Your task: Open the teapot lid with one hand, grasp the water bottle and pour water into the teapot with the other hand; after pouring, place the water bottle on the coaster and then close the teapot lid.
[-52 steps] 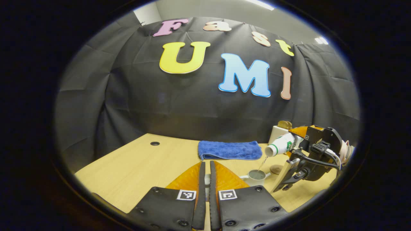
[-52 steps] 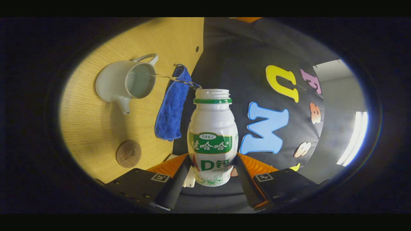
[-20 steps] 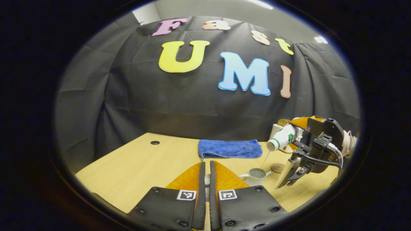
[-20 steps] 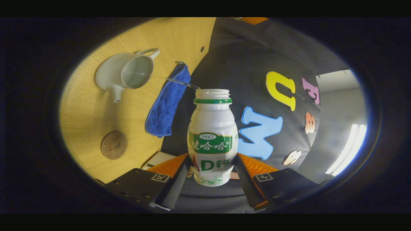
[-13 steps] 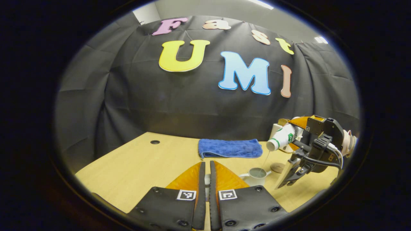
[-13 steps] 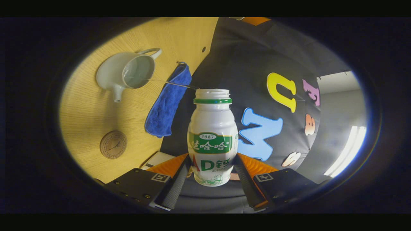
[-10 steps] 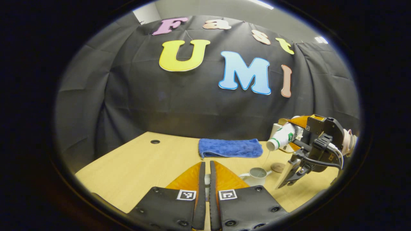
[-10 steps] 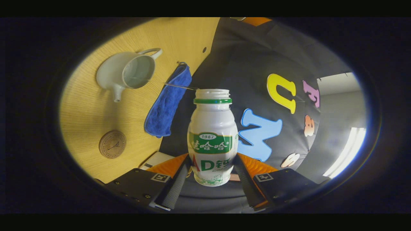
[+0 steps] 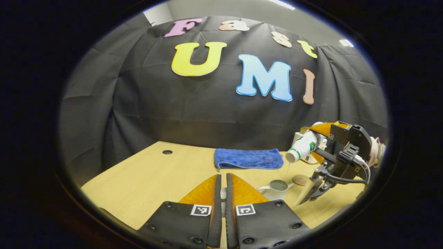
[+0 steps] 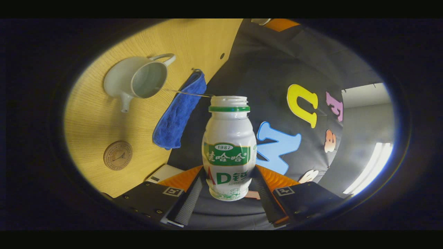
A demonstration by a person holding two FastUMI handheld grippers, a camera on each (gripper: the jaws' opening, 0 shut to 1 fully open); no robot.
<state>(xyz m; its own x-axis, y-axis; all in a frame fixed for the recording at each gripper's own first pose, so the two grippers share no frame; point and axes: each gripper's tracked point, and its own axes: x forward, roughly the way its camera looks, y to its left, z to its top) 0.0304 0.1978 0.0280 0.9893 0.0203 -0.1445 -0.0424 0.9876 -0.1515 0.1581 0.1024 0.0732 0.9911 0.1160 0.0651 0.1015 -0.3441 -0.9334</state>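
The white water bottle [image 10: 229,148] with a green label is tipped on its side, and my right gripper [image 10: 229,183] is shut on its lower body. A thin thread of water runs from its open mouth into the lidless white teapot [image 10: 138,81], which stands on the table with water inside. In the left gripper view the bottle [image 9: 305,146] hangs up and to the right of the teapot [image 9: 277,188], mouth down-left, held by the right gripper [image 9: 332,152]. My left gripper [image 9: 222,176] is shut on the teapot lid [image 9: 223,195], a small white piece between its fingers, held above the table left of the pot.
A round brown coaster [image 10: 117,155] lies on the wooden table [image 9: 145,180] near the teapot, also seen as coaster [image 9: 300,180]. A folded blue towel [image 9: 248,158] lies behind, towards the wall. A white box [image 10: 162,173] sits at the table's back right.
The bottle has tipped a little steeper and risen slightly, and the stream into the teapot has thinned to a trickle. My left gripper has stayed put with the lid.
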